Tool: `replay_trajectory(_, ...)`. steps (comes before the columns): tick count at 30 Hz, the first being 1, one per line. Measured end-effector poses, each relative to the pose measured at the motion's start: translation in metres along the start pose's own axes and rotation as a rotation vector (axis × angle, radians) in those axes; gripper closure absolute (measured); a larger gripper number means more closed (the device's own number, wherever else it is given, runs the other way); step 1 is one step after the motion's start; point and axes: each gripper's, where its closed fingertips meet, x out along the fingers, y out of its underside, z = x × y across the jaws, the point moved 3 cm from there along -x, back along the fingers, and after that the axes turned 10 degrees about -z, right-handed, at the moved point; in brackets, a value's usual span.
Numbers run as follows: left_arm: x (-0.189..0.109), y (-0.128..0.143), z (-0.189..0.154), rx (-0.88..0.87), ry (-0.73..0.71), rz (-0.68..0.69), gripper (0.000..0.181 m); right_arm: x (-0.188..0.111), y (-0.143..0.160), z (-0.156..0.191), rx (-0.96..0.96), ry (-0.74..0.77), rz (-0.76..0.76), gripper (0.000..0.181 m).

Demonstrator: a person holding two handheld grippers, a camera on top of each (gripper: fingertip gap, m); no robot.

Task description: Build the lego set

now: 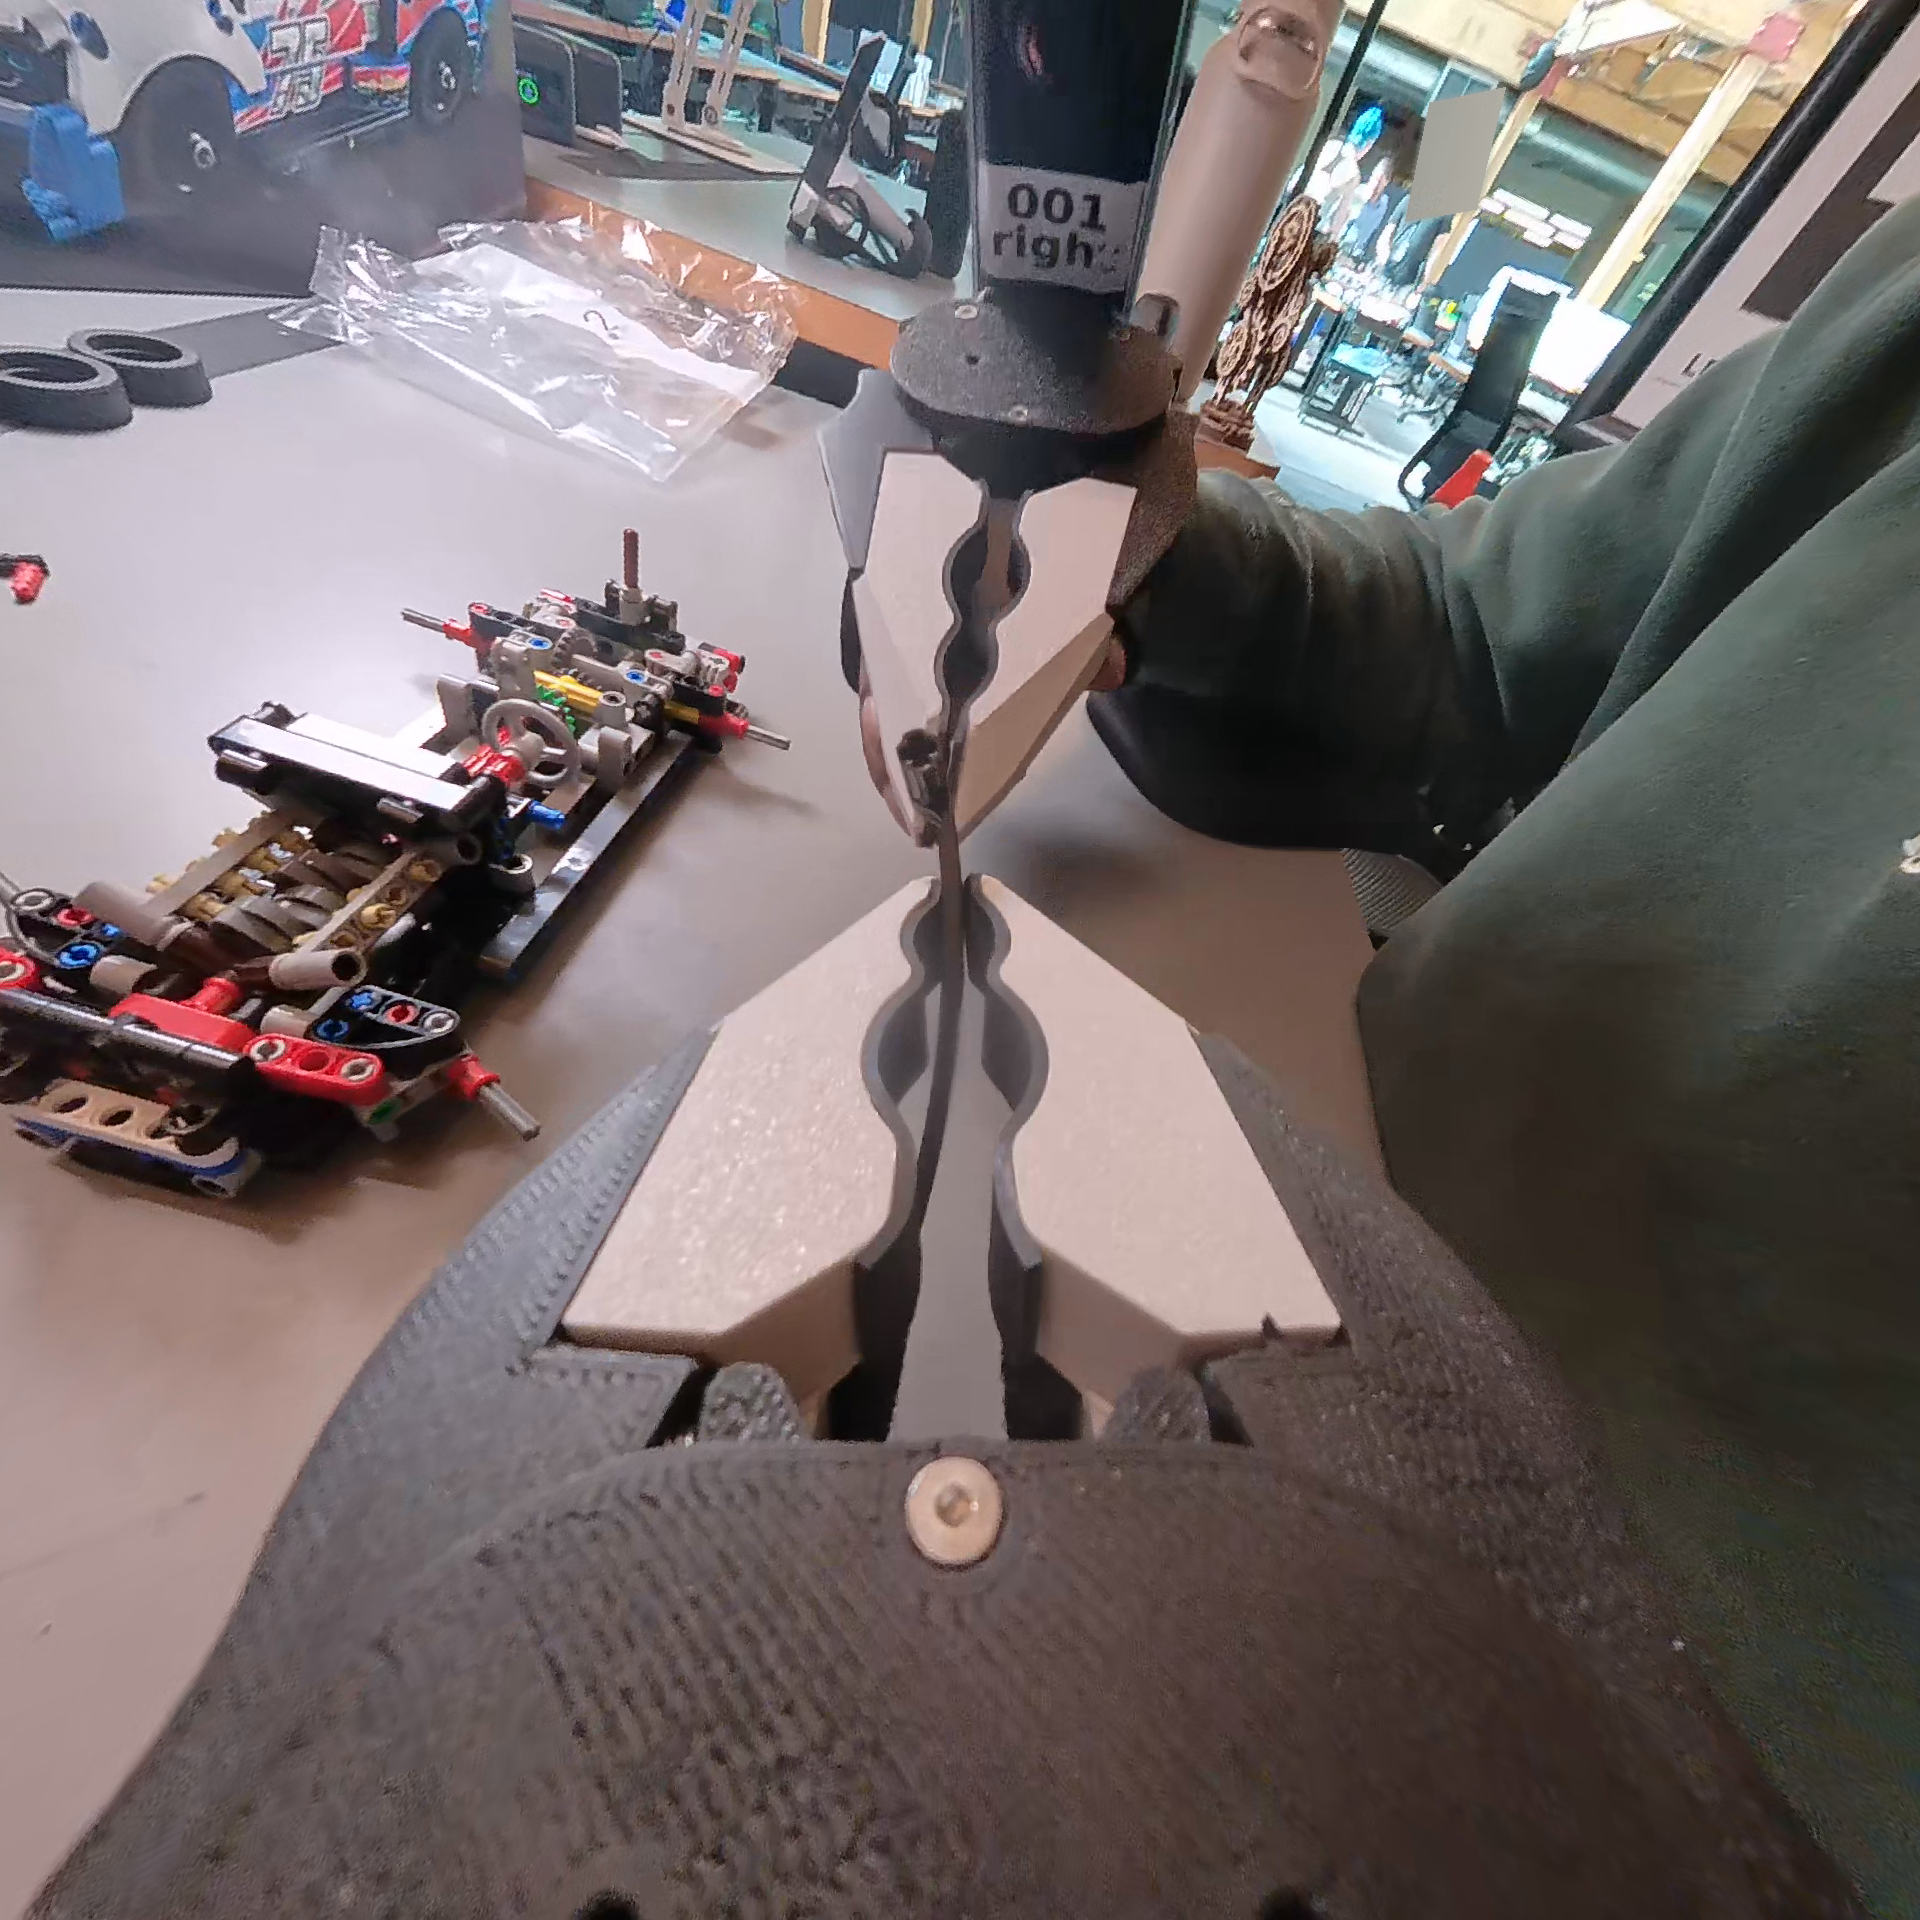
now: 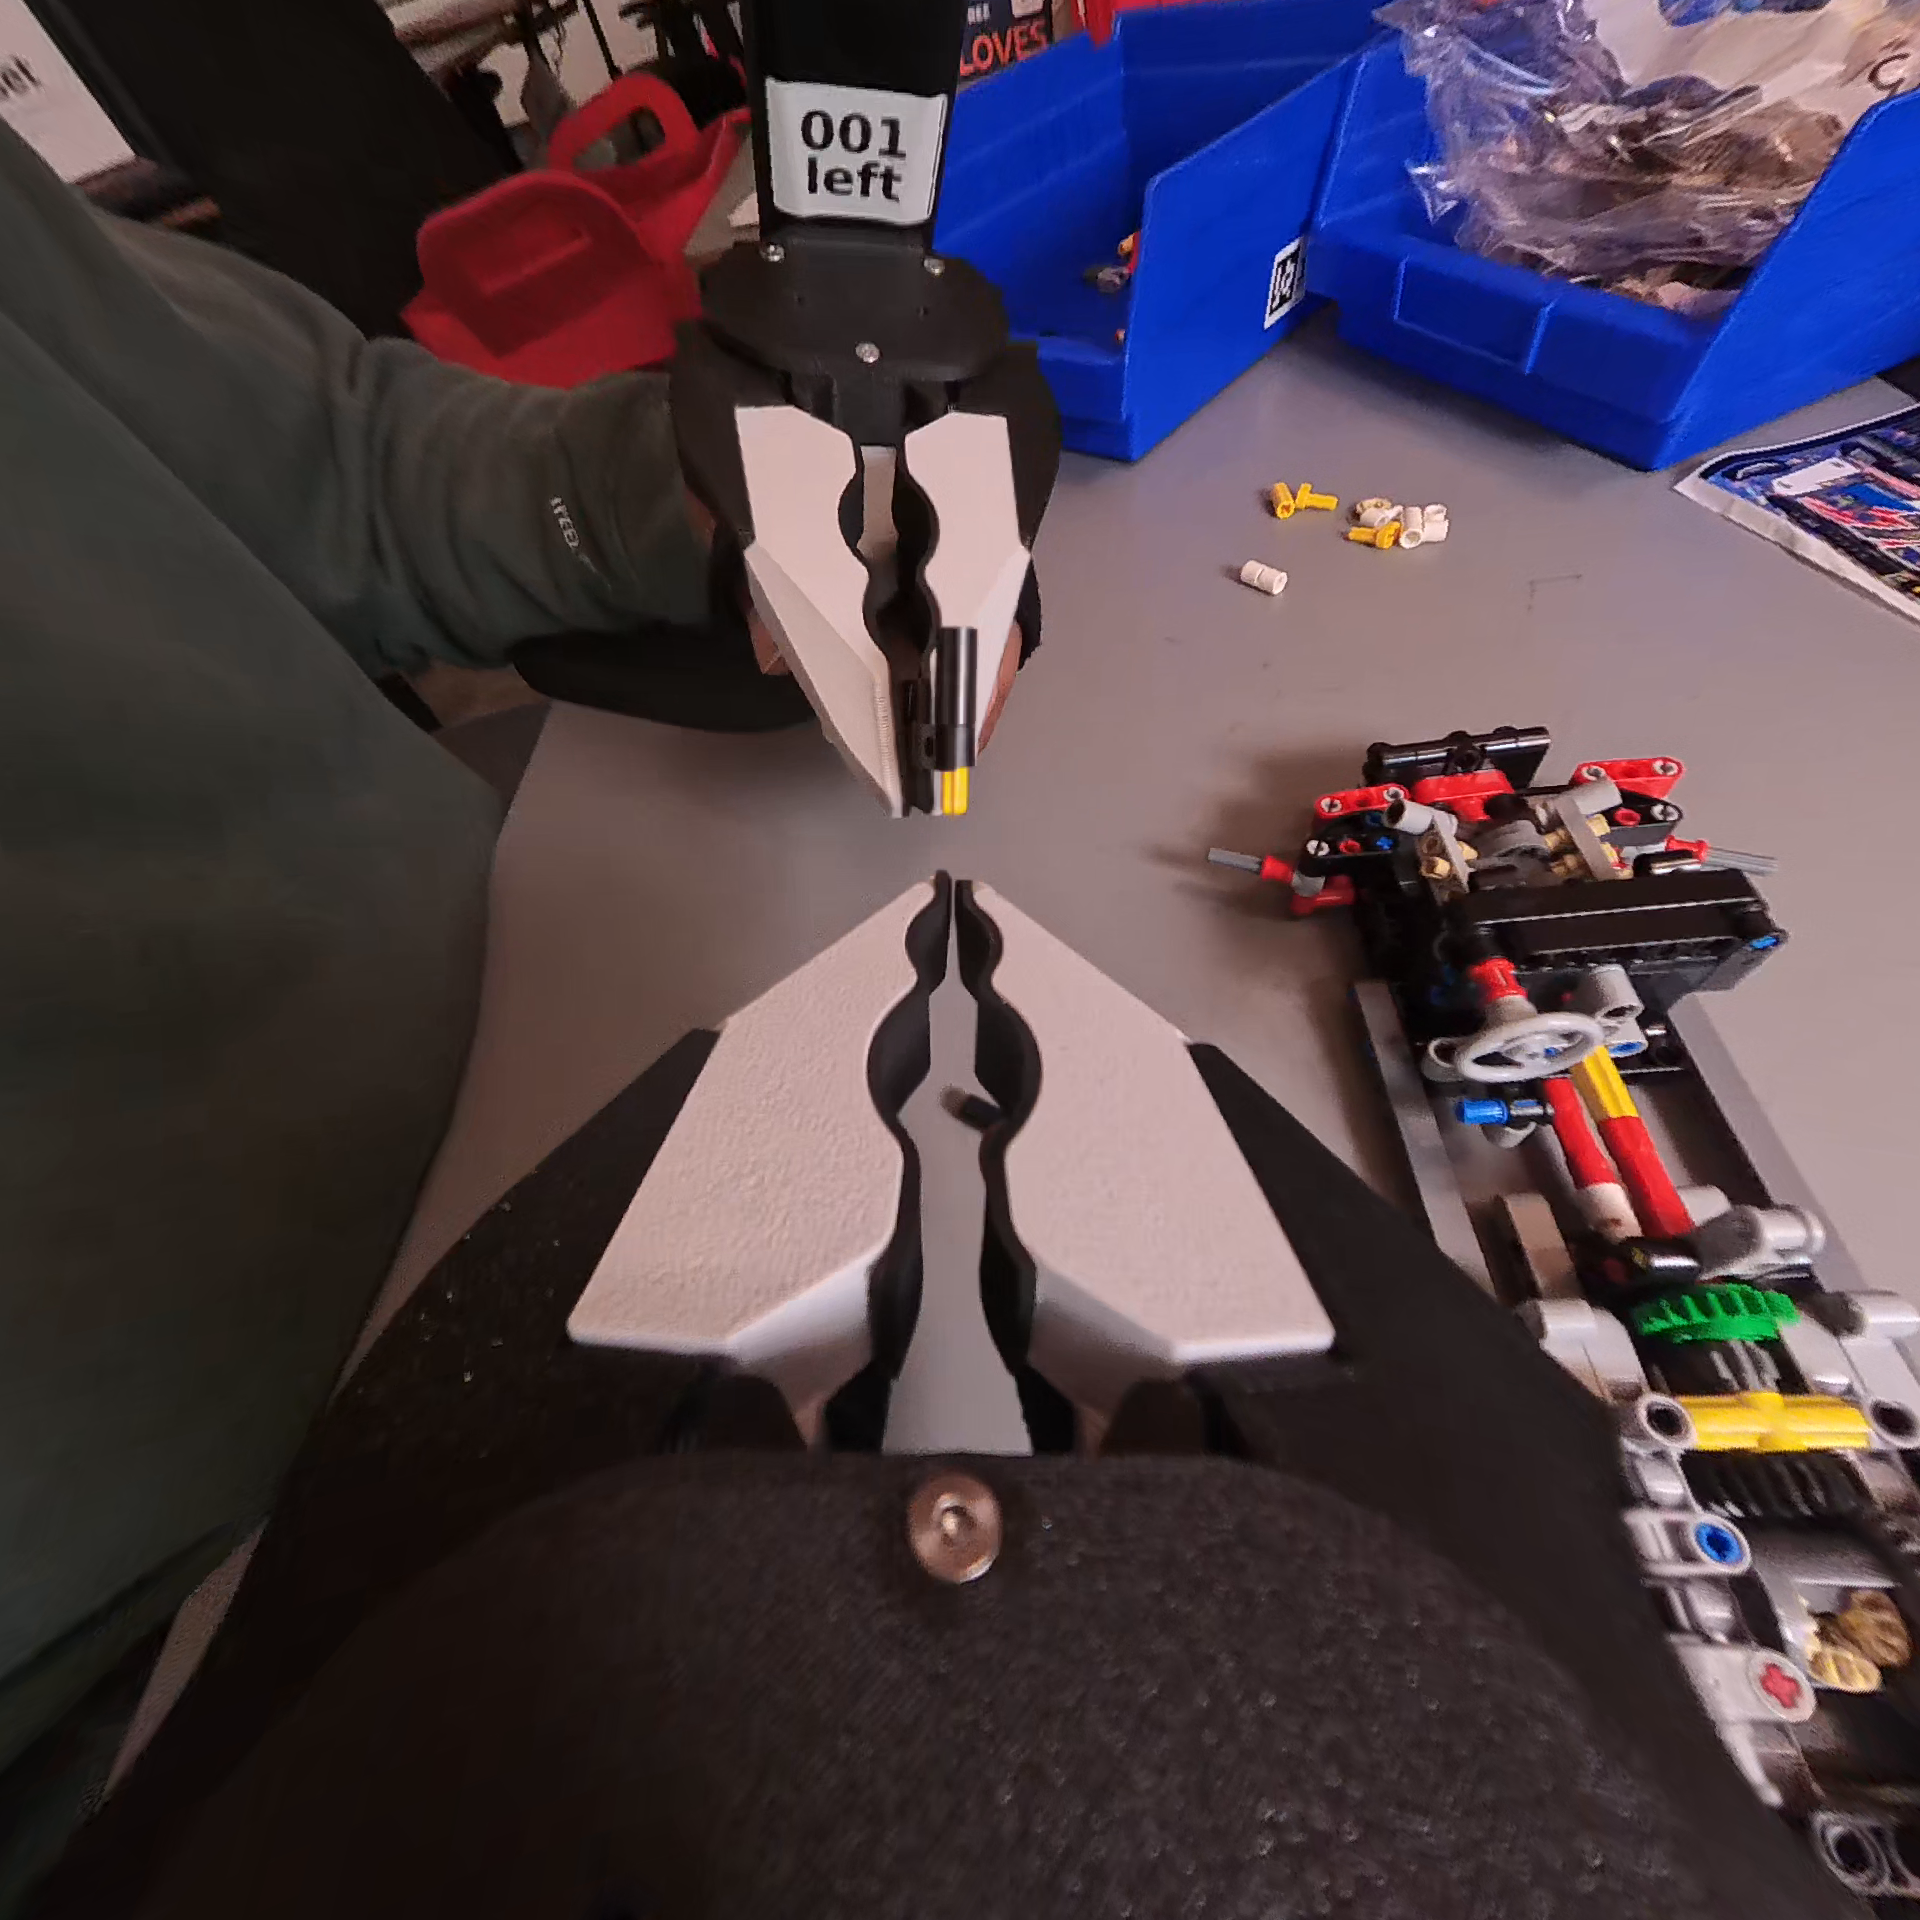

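Chassis [image 2: 1621,1091] on table [image 2: 1195,707], bins [image 2: 1558,312] behind it

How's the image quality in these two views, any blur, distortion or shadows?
Left wrist view: fisheye bending toward the edges, small dark piece in the right gripper blurred. Right wrist view: soft shadow left of the lego chassis, black-and-yellow piece in the left gripper sharp, chassis's near end blurred.

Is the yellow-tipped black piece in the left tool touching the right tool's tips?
Apart. The right wrist view shows bare table between the black piece, held by the left tool, and the right tool.
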Motion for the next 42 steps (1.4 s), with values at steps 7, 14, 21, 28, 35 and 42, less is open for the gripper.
replay_trajectory(7, 0.001, 0.007, 0.003, -0.016, -0.009, 0.038, 0.181, -0.012, 0.022, -0.005, -0.223, 0.024, 0.184, 0.169)
replay_trajectory(14, 0.005, 0.010, -0.003, -0.022, 0.032, 0.048, 0.181, -0.001, 0.007, 0.007, -0.189, -0.026, 0.043, 0.167)
replay_trajectory(21, 0.008, 0.013, -0.011, -0.007, 0.071, 0.058, 0.181, 0.006, -0.002, 0.013, -0.098, -0.070, -0.041, 0.180)
replay_trajectory(28, 0.006, 0.010, -0.011, -0.008, 0.071, 0.043, 0.178, 0.002, -0.004, 0.015, -0.125, -0.064, 0.034, 0.180)
replay_trajectory(35, 0.001, -0.003, -0.016, -0.003, 0.109, -0.042, 0.179, -0.002, -0.009, 0.018, -0.205, -0.045, 0.034, 0.181)
replay_trajectory(42, -0.005, -0.012, -0.021, -0.159, 0.226, -0.092, 0.158, 0.002, -0.012, 0.035, -0.531, -0.041, 0.080, 0.180)
